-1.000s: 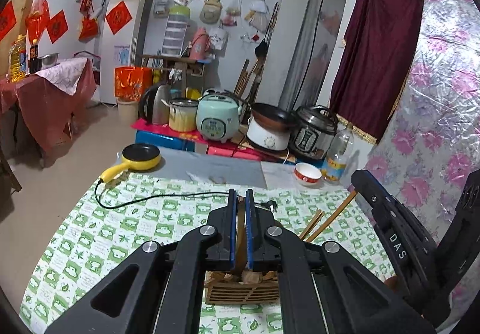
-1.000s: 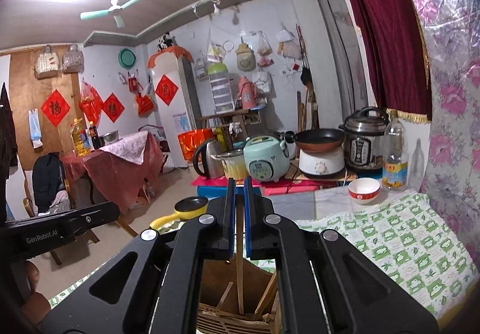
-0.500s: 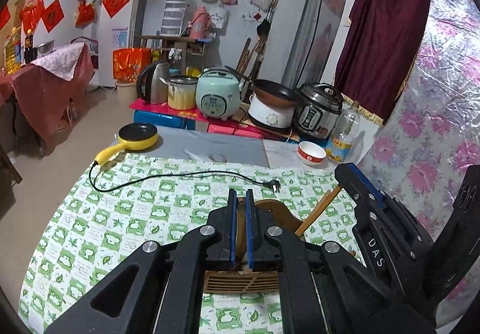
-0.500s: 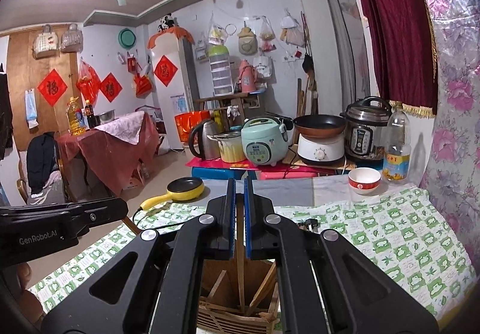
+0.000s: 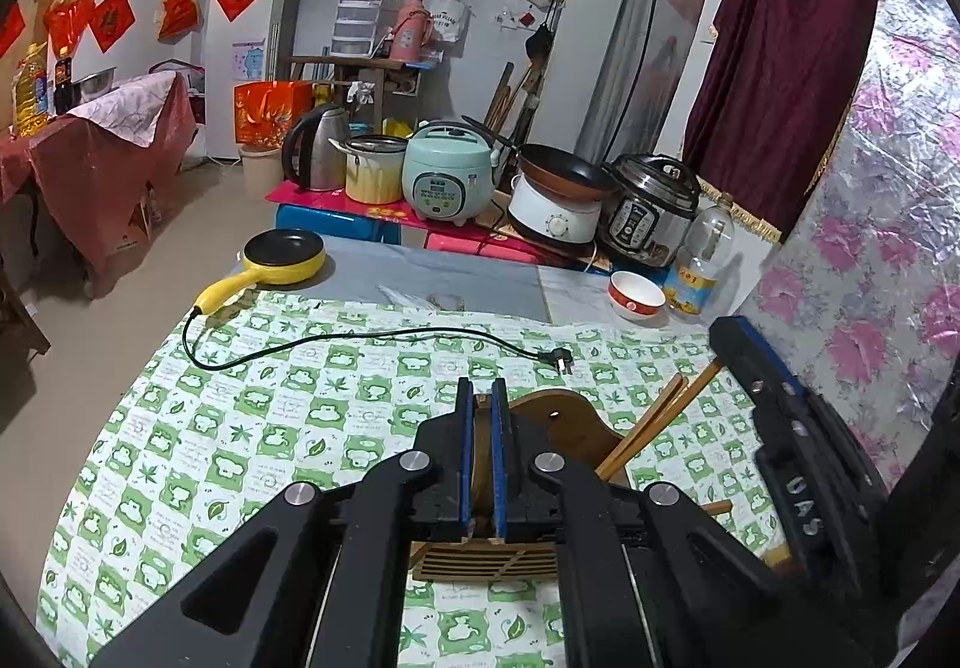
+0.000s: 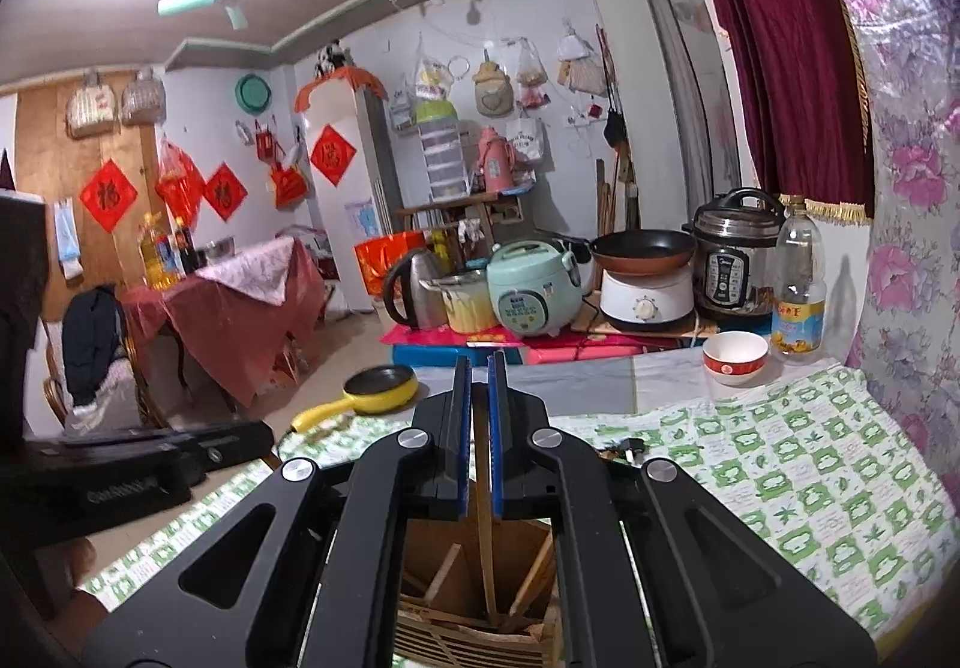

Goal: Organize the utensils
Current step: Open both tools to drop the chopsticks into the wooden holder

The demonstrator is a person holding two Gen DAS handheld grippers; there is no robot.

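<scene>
A wooden utensil holder (image 5: 489, 563) stands on the green checked tablecloth (image 5: 240, 428) under both grippers; it also shows in the right wrist view (image 6: 474, 584). My left gripper (image 5: 481, 398) is shut on the holder's wooden back panel (image 5: 564, 416). Wooden chopsticks (image 5: 654, 422) lean out of the holder to the right. My right gripper (image 6: 475, 368) is shut on one wooden chopstick (image 6: 483, 518) that stands down into the holder. The right gripper's body (image 5: 798, 458) shows at the right of the left wrist view.
A black power cord (image 5: 360, 341) with plug lies across the cloth from a yellow frying pan (image 5: 282, 260). A red-and-white bowl (image 5: 636, 296) and an oil bottle (image 5: 702, 260) stand at the far right. Cookers and a kettle stand behind the table.
The left wrist view has tilted down, showing more tablecloth. The right gripper has lifted slightly with the chopstick. Both grippers stay shut.
</scene>
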